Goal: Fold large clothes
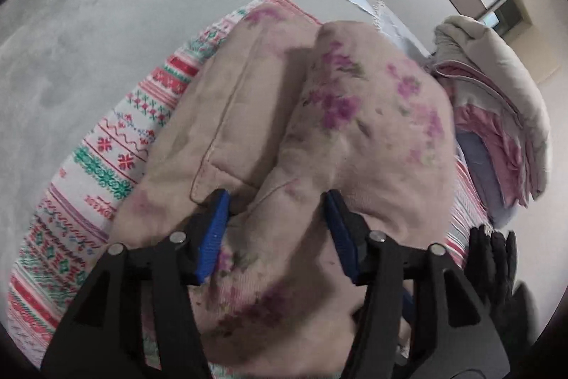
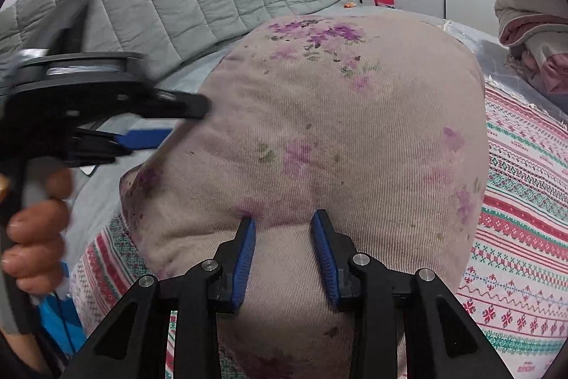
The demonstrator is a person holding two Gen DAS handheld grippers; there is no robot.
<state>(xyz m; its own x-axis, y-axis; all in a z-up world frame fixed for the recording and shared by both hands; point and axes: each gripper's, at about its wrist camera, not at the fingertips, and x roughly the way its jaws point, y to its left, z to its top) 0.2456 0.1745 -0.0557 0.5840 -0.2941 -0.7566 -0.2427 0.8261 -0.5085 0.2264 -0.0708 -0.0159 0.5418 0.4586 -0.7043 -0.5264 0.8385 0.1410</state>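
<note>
Jaws of both grippers straddle floral garment [image 2: 337, 137] folds, blanket [image 2: 525, 219] beneath.

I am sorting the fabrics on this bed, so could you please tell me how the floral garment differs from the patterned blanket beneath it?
The floral garment is beige with scattered purple flowers; the patterned blanket is white with red and green bands. The garment is bunched and raised, with fabric between the fingers of the left tool and the right tool; the blanket lies spread flat. The garment rests on top, the blanket underneath. Both are soft textiles on the grey bed.
</note>
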